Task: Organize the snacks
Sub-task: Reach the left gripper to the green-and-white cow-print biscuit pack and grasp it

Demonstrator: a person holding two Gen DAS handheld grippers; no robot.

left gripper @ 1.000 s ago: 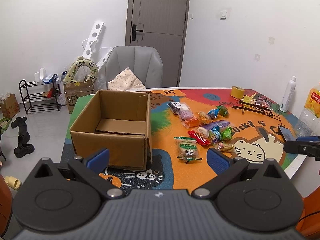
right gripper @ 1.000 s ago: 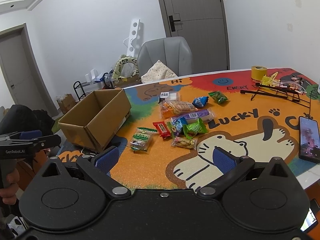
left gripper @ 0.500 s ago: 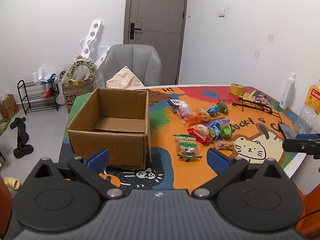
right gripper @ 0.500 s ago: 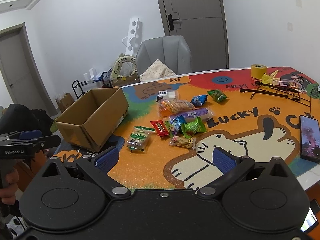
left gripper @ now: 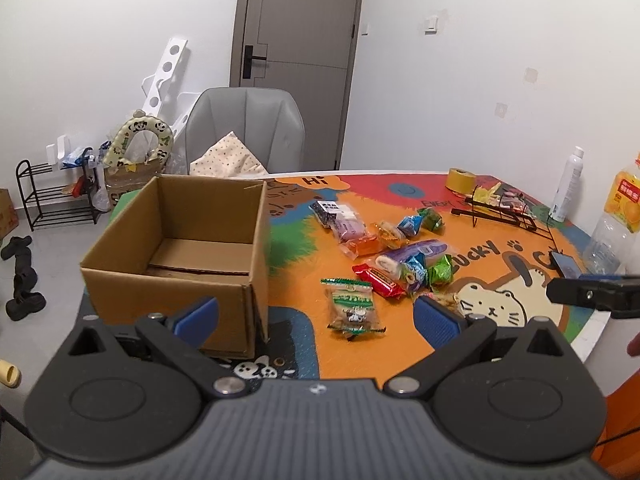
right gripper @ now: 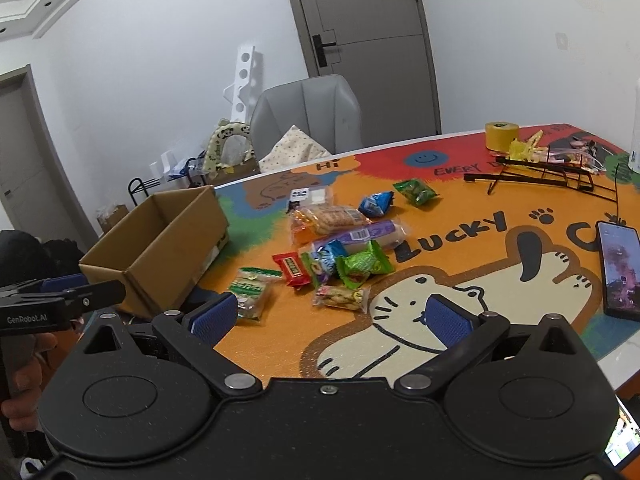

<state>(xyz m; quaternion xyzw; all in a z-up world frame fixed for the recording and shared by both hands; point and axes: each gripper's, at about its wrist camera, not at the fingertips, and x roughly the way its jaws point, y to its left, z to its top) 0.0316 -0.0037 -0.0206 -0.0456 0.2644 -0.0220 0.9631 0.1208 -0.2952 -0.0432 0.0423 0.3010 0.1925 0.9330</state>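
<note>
Both views are sitting closer to the snack pile (left gripper: 384,256) than a second ago. The left gripper (left gripper: 316,316) and right gripper (right gripper: 328,316) are hovering wide apart, empty, the cardboard box (left gripper: 180,256) lying left.

Both wrist views overlook the snacks (left gripper: 384,256)

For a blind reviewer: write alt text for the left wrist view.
An open, empty left claw hovers over a colourful cartoon-cat table mat, between an empty cardboard box and a cluster of wrapped snacks. Behind the table are a grey chair and a closed door.
</note>
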